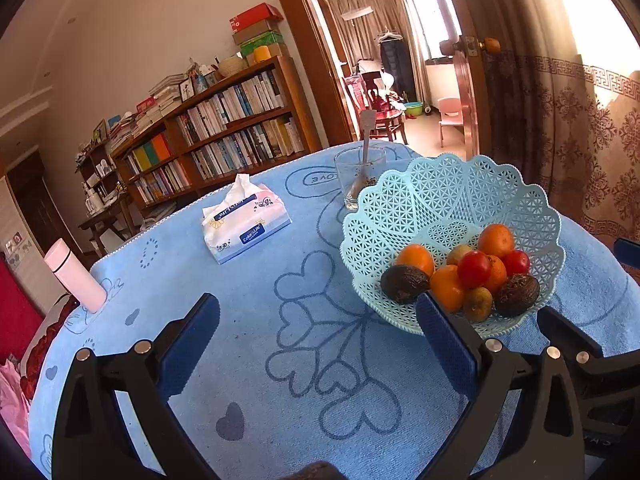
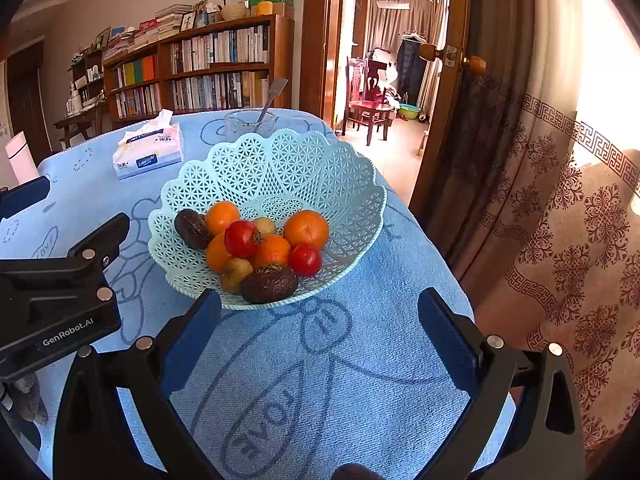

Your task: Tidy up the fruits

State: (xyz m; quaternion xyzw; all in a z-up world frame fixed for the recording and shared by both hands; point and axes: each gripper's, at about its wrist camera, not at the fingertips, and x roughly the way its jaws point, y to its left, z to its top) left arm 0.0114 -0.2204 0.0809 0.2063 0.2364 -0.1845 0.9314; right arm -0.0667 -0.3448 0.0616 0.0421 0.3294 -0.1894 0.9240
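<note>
A pale blue lattice basket (image 1: 440, 184) (image 2: 280, 160) stands on the blue tablecloth (image 1: 248, 292). It holds oranges (image 1: 496, 240) (image 2: 306, 229), two red tomatoes (image 1: 474, 268) (image 2: 240, 239), two dark wrinkled fruits (image 1: 404, 283) (image 2: 269, 283) and small yellowish fruits (image 1: 478, 304). My left gripper (image 1: 320, 340) is open over bare cloth, its right finger just before the basket's near left rim. My right gripper (image 2: 320, 332) is open too, just short of the basket's near rim. Neither holds anything.
A tissue pack (image 1: 244, 224) (image 2: 148, 152) lies left of the basket. A glass with a spoon (image 1: 358, 176) (image 2: 248, 122) stands behind it. A pink bottle (image 1: 74, 276) stands at the table's left edge. A patterned curtain (image 2: 560, 220) hangs close on the right.
</note>
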